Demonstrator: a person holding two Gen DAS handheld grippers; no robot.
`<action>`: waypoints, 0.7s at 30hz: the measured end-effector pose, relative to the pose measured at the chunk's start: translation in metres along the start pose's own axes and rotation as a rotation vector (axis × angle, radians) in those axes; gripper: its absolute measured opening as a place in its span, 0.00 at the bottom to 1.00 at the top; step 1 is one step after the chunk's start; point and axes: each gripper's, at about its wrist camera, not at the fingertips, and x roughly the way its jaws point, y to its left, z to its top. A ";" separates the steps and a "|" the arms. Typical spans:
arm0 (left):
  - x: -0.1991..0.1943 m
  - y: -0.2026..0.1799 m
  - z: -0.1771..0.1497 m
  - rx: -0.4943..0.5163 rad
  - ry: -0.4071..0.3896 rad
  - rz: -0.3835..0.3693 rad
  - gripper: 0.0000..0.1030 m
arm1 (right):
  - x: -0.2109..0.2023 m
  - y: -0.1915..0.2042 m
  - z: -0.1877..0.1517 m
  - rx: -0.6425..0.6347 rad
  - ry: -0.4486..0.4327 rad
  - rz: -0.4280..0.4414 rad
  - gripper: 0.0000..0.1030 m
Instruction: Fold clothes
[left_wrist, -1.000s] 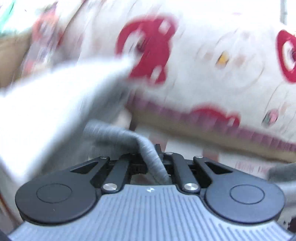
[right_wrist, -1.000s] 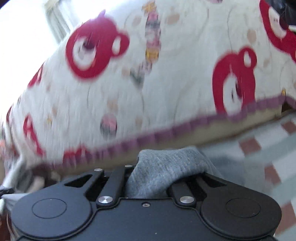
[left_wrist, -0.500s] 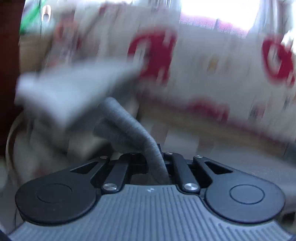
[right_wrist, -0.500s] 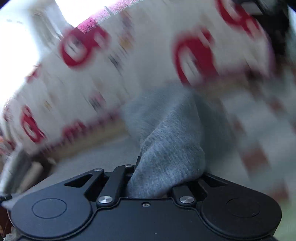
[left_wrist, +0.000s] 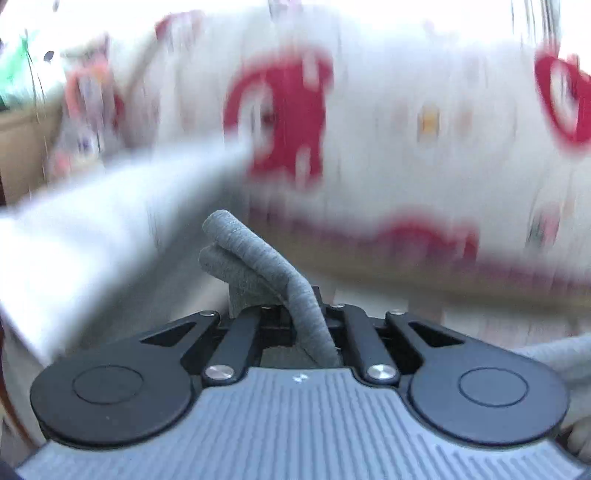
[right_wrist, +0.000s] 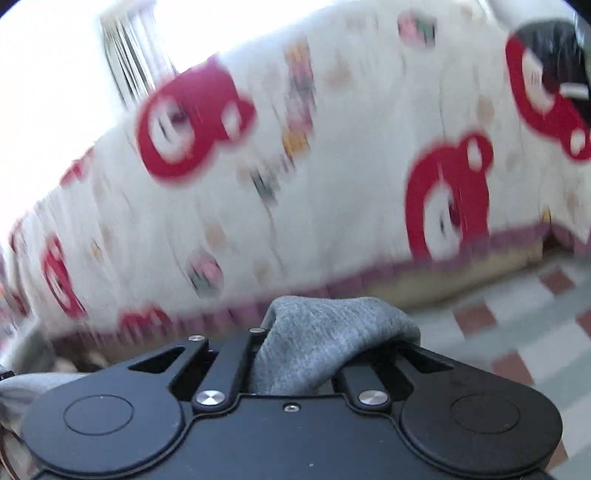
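Both grippers clamped on the same grey garment (left_wrist: 258, 266). Left gripper (left_wrist: 299, 325): jaws pinched tight on a rolled edge of the grey knit, which comes up from btwn the fingers, bends over and pokes up and to the left ahead of them. More grey cloth (left_wrist: 557, 354) shows at the far right, just beside the gripper body. A pale blurred sheet (left_wrist: 96, 229), prob fabric, stretches off left of the fingers; can't tell what it is.

Right gripper (right_wrist: 295, 354): jaws clenched on a thick bunch of grey garment (right_wrist: 332, 343), which bulges up over the fingers and spills to the right. Grey fabric also at lower left edge of that view.

Ahead of both: white cover w/ red bear shapes (right_wrist: 332, 177) draped over furniture, purple trim along bottom. Checked floor (right_wrist: 517, 317) right of the right fingers. Background heavily blurred.
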 end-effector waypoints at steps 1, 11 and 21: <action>-0.012 0.001 0.012 -0.008 -0.033 -0.005 0.05 | -0.013 0.003 -0.003 0.001 -0.017 -0.001 0.05; -0.031 0.068 -0.122 0.048 0.331 0.125 0.07 | -0.036 0.011 -0.165 -0.002 0.280 -0.083 0.05; -0.008 0.092 -0.179 0.121 0.575 0.166 0.19 | -0.035 0.006 -0.211 -0.097 0.423 -0.077 0.05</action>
